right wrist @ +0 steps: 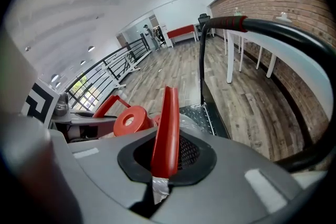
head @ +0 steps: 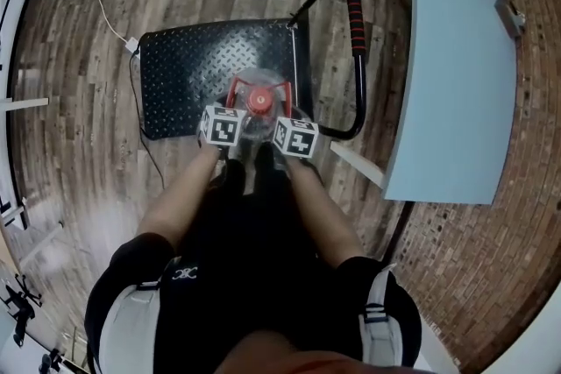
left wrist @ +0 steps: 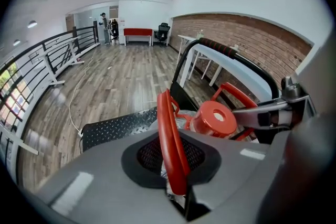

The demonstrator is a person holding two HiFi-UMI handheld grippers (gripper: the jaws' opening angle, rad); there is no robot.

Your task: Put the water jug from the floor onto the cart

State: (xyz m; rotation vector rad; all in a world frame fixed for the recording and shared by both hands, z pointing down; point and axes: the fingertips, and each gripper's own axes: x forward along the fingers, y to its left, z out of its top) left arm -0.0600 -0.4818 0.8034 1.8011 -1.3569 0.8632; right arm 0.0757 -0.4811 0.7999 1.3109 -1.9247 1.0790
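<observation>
Water jug, frame centre, over cart: likely heavy.
Left gripper and right gripper each clamp 1 stiff red handle.

No word or number can be read anywhere. The nearest thing to lettering is a small white emblem on the person's black shorts, too small to make out. The left gripper's cube and the right gripper's cube carry black-and-white square marker patterns, which are blocks, not letters or digits
</observation>
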